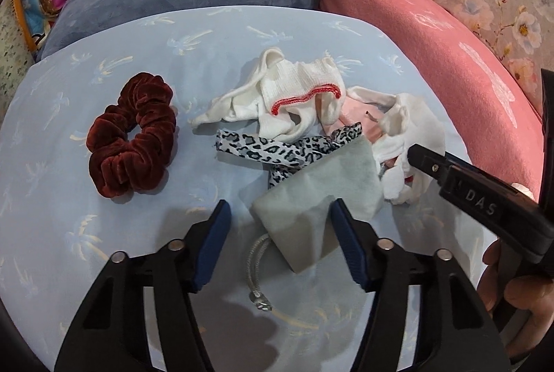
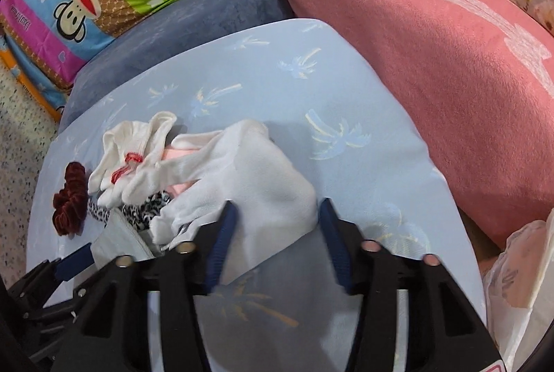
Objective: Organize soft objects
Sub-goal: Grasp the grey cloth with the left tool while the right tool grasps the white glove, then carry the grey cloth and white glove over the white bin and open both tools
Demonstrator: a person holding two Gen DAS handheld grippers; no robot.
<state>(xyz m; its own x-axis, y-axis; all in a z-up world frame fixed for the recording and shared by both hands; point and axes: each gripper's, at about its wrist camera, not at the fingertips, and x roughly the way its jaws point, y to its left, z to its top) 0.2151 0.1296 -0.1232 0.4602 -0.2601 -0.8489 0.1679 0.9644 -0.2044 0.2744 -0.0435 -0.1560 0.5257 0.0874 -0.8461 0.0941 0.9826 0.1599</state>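
Centrally, a pale grey drawstring pouch (image 1: 311,195) lay on the blue sheet (image 1: 104,268), its corner between the left gripper's (image 1: 280,244) half-open jaws, touching the right pad. The right gripper (image 2: 275,233) gaped over white cloth (image 2: 263,185), unpinched.

Left gripper (image 1: 280,221) fingers parted, angled downward, right gripper (image 2: 275,218) likewise

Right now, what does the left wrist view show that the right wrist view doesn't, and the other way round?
Left wrist only: the grey pouch's cord, a hand holding the right claw, and the whole scrunchie. Right wrist only: a plastic bag at the right edge, and the white cloth between the right claw's fingers. Both: the scrunchie, white gloves, leopard band, grey pouch and pink blanket.
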